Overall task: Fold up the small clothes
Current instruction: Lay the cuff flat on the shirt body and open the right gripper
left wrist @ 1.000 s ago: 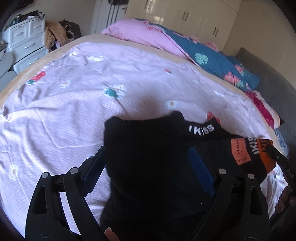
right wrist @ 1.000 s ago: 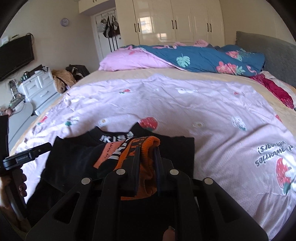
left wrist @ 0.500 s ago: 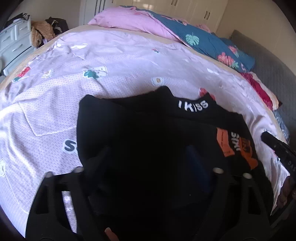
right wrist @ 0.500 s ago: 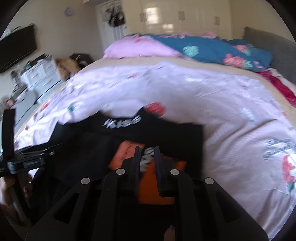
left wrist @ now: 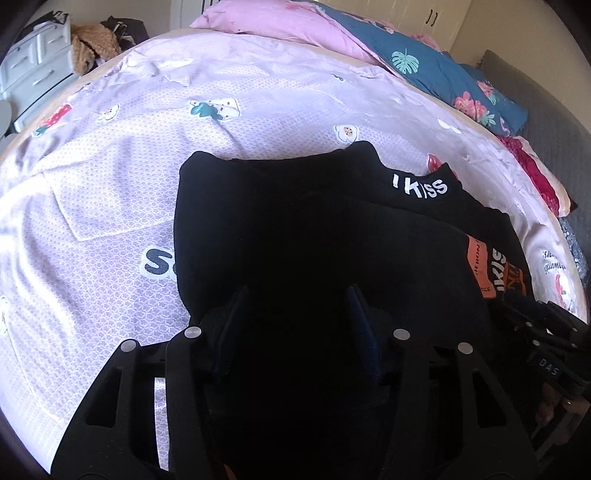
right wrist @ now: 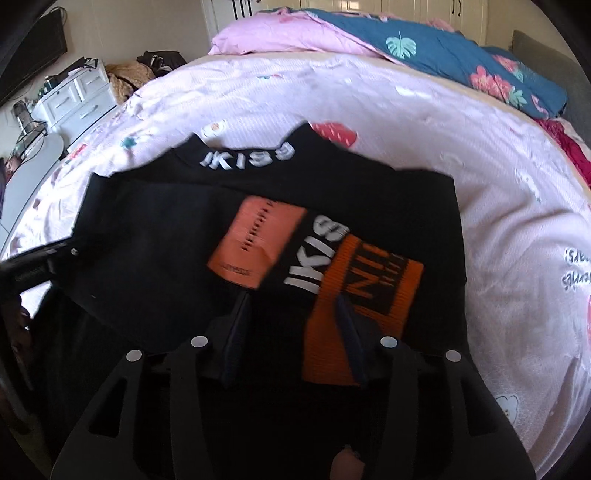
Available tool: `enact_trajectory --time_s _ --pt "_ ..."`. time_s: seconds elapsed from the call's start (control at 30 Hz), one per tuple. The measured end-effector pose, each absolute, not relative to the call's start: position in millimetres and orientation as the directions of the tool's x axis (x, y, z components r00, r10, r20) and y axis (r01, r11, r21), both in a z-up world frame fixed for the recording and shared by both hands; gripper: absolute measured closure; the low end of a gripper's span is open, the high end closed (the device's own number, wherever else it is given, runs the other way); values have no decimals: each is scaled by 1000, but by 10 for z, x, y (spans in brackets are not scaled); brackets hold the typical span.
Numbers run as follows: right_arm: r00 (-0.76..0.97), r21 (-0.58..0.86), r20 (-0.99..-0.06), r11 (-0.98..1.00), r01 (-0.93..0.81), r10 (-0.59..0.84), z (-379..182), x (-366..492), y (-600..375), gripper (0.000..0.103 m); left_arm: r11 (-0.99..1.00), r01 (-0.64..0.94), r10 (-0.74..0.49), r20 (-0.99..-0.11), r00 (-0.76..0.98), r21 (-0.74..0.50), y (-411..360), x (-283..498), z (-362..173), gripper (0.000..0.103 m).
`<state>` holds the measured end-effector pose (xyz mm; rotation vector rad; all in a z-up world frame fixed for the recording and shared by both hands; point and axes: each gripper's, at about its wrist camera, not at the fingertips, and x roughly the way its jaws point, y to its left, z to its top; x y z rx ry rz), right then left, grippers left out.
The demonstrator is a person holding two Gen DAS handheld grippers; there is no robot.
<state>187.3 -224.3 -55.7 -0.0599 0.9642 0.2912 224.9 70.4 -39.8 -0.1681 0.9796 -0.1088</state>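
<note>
1 black garment (right wrist: 155, 258) lies on the bed (right wrist: 424, 122), its collar lettered, its orange-cuffed sleeve (right wrist: 354, 291) folded across the body. My left gripper (left wrist: 295, 306) stands over the dark cloth; its jaws have just been closing, part open, and I cannot tell whether they press it. My right gripper (right wrist: 291, 314) has just been opening, jaws released astride the cuff. Pink printed sheet (left wrist: 110, 184), 1 pink pillow (right wrist: 280, 33), 1 blue floral quilt (right wrist: 461, 55), white drawers (right wrist: 74, 96).
</note>
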Motion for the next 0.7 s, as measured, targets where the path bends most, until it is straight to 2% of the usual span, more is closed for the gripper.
enact_trajectory --time_s 0.2,0.33,0.47,0.5,0.57,0.63,0.7 --pt "547 69 -810 961 -270 212 -540 1835 -2253 55 983 22 -165 -815 556 -184 686 2245 -389 56" --pt "582 85 -781 962 -260 226 -424 1778 -2328 35 983 33 -170 -813 557 -183 659 2228 -368 49" --pt "603 103 -762 964 -245 235 -332 1767 -2411 34 983 42 -172 -812 558 -179 630 2216 -345 44" --pt "606 104 -761 965 -242 234 -322 1771 -2424 24 982 43 -175 -811 558 -182 631 2215 -339 43" --pt "619 106 -752 969 -224 225 -293 1766 -2465 14 981 43 -181 -809 560 -190 635 2205 -322 38" --pt "626 117 -745 970 -215 228 -264 1761 -2495 13 979 38 -186 -803 566 -200 648 2178 -287 36" --pt "639 123 -734 970 -208 230 -222 1744 -2524 8 977 40 -196 -793 576 -212 653 2145 -238 29"
